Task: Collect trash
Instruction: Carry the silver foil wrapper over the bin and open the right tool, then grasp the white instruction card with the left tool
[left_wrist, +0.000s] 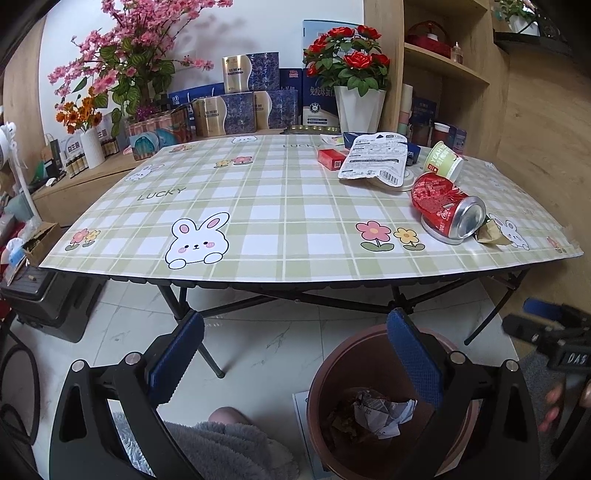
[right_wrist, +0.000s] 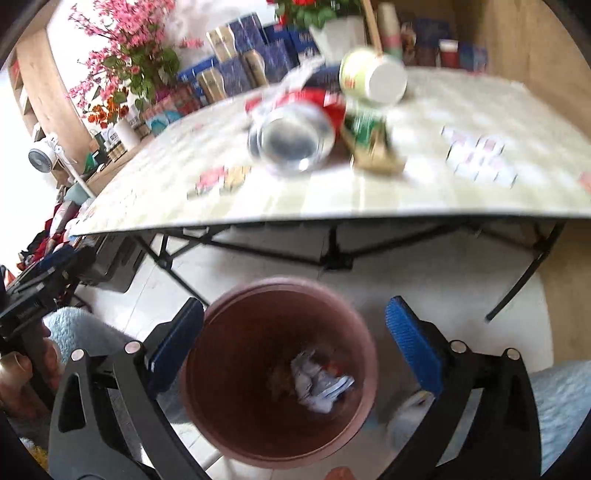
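From the left wrist, the left gripper (left_wrist: 295, 363) is wide open and holds nothing; it points down toward the floor before the table (left_wrist: 258, 273). The crushed can (left_wrist: 448, 208) lies on its side near the table's right front edge, its long axis toward that edge, far up and right of this gripper.

From the right wrist, the right gripper (right_wrist: 295, 350) is also wide open and empty, over the bin (right_wrist: 207, 321). The can is straight ahead above it, so I judge the right hand nearer
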